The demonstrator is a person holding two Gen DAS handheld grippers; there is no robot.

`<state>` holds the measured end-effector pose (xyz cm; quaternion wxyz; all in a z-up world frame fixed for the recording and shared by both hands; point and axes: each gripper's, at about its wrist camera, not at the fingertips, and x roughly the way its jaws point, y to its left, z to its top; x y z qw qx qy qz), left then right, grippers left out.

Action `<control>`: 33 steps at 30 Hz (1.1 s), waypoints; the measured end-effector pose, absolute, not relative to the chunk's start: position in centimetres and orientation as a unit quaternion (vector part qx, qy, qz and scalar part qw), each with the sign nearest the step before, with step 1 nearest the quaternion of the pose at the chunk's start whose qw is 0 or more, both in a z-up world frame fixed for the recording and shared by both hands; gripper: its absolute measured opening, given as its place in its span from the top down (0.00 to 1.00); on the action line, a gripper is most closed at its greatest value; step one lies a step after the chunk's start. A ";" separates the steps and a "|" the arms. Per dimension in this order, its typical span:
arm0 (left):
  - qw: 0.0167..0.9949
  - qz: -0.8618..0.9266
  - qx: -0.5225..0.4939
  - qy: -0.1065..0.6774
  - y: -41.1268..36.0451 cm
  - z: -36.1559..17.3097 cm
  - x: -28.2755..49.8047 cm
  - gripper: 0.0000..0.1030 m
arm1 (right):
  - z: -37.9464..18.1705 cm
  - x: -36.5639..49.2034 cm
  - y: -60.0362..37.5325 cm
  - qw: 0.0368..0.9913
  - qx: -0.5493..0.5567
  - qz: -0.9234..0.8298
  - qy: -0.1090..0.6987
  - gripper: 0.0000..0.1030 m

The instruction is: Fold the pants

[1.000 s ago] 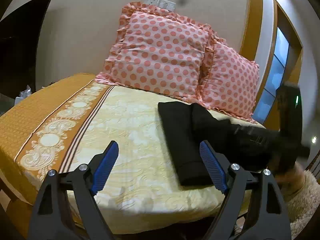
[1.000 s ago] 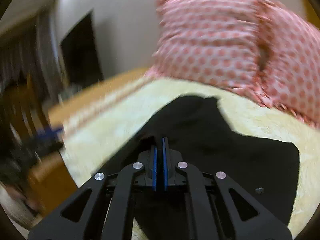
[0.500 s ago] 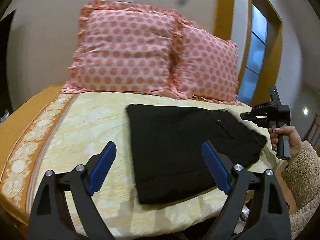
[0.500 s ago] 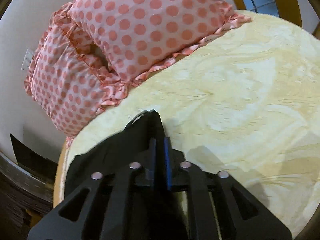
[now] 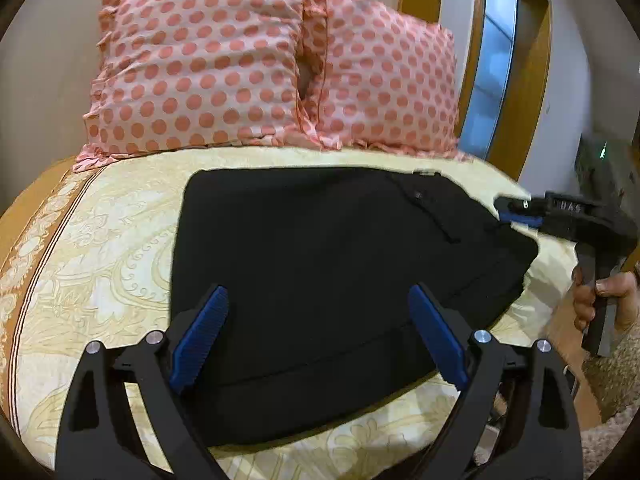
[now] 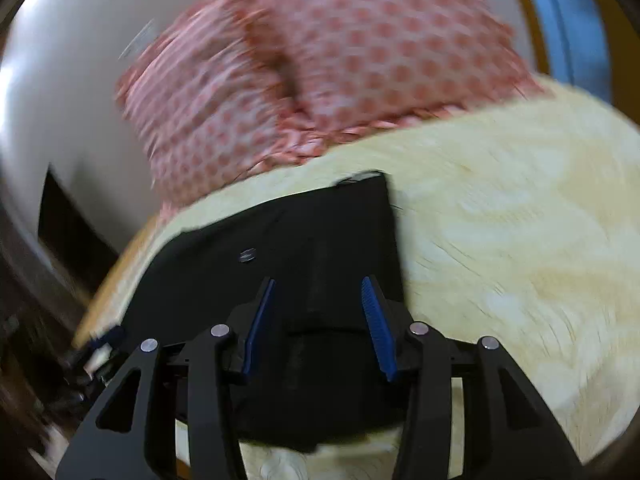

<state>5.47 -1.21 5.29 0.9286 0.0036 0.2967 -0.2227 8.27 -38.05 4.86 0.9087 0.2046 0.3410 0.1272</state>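
Observation:
Black pants point(image 5: 320, 264) lie flat on the yellow bedspread point(image 5: 120, 248), folded into a wide slab. My left gripper point(image 5: 318, 336) is open and empty, low over the near edge of the pants. My right gripper point(image 6: 318, 320) is open and empty over the right end of the pants point(image 6: 304, 240). It also shows in the left wrist view point(image 5: 520, 216), held by a hand at the right edge of the pants.
Two pink polka-dot pillows point(image 5: 208, 68) stand against the wall at the head of the bed. An orange border point(image 5: 24, 216) runs along the bed's left side. A wood-framed window or door point(image 5: 496, 68) is at the right.
The right gripper was shut on the pants and carried them across to the right; now it is open and the pants lie flat. The left gripper moved closer over the pants.

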 end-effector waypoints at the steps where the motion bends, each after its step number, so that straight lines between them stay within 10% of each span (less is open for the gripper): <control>1: 0.933 -0.214 0.006 0.289 -0.9 5.5 5.2 0.11 | 4.6 8.0 -38.9 0.903 0.223 0.120 0.348 0.41; 7: 0.932 -0.213 -0.008 0.294 -0.1 5.5 5.6 0.11 | 1.7 6.3 -41.5 0.866 0.305 0.110 0.381 0.40; 12: 0.937 -0.209 -0.003 0.280 0.4 6.1 4.9 0.11 | 1.6 6.3 -39.6 0.870 0.289 0.127 0.378 0.74; 19: 0.934 -0.234 -0.005 0.269 -0.2 7.2 4.9 0.10 | 3.8 5.6 -36.7 0.881 0.256 0.173 0.357 0.80; 22: 0.925 -0.249 0.006 0.287 -1.6 6.3 5.3 0.10 | 3.4 6.0 -37.8 0.892 0.225 0.122 0.373 0.75; 26: 0.915 -0.247 0.023 0.317 -2.4 4.8 5.9 0.10 | 3.6 7.2 -39.3 0.887 0.246 0.130 0.367 0.26; 33: 0.909 -0.240 0.011 0.340 -1.5 3.7 6.4 0.19 | 1.5 13.6 -40.0 0.858 0.264 0.168 0.407 0.38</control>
